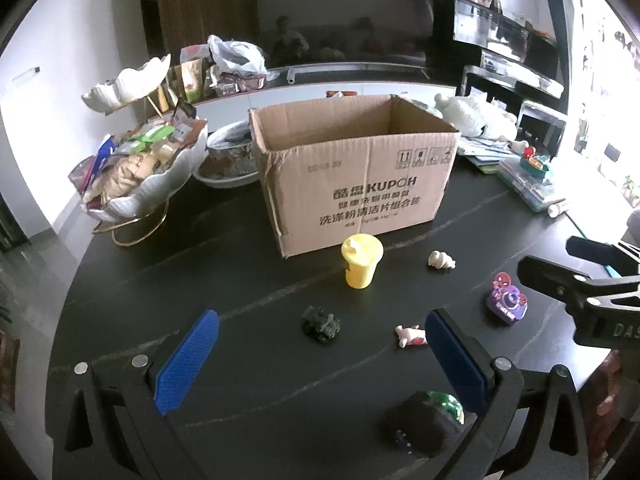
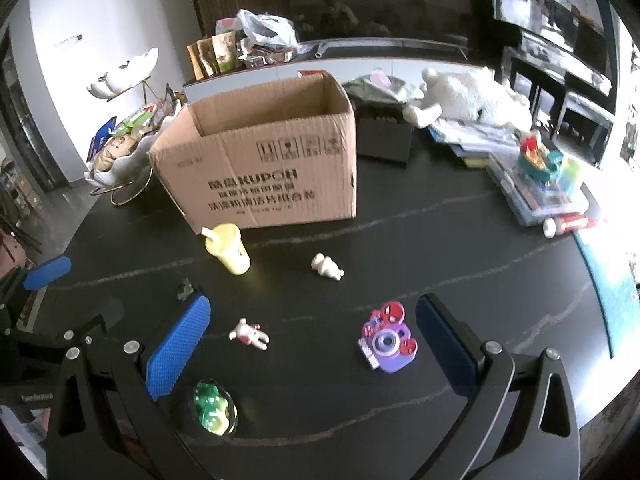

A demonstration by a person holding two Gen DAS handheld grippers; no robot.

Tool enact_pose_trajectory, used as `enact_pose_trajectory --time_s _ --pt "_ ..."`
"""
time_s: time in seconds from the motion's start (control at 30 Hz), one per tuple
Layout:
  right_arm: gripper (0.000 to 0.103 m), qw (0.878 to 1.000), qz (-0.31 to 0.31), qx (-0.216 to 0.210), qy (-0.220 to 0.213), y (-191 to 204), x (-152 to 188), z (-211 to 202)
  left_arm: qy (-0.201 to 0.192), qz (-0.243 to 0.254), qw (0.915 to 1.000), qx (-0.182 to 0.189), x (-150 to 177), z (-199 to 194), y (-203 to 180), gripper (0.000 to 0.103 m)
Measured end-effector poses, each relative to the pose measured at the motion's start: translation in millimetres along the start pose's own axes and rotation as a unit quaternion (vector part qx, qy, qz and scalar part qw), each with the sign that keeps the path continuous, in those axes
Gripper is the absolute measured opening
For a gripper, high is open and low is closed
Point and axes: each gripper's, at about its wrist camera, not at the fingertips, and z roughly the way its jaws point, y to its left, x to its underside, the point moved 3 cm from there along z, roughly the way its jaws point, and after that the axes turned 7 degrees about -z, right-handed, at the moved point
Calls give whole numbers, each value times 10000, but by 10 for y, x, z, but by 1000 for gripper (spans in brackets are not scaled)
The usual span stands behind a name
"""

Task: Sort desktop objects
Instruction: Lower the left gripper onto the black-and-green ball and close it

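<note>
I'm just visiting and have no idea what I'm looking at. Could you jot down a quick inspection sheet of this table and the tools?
Surface: dark table with pale veins, dry.
Job's things: open cardboard box; in front of it, all apart, a yellow cup, white figurine, purple toy camera, pink-and-white toy, dark green toy car, green toy.
Clutter: snack-filled stand, patterned bowl, white plush, books and colourful toy.
Grippers: left gripper and right gripper both have jaws wide open, holding nothing.
Cables: nothing seen.
Surroundings: cabinet with bags, dark shelving.
</note>
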Motion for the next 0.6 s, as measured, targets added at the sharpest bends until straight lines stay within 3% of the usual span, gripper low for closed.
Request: enact_pose_trajectory --time_s 0.27,0.6 --pt "102 9996 108 132 210 -86 196 101 20 16 9999 -171 140 48 8 102" --pt "101 9983 -126 203 540 -48 401 215 224 -34 9997 -5 329 79 -33 102"
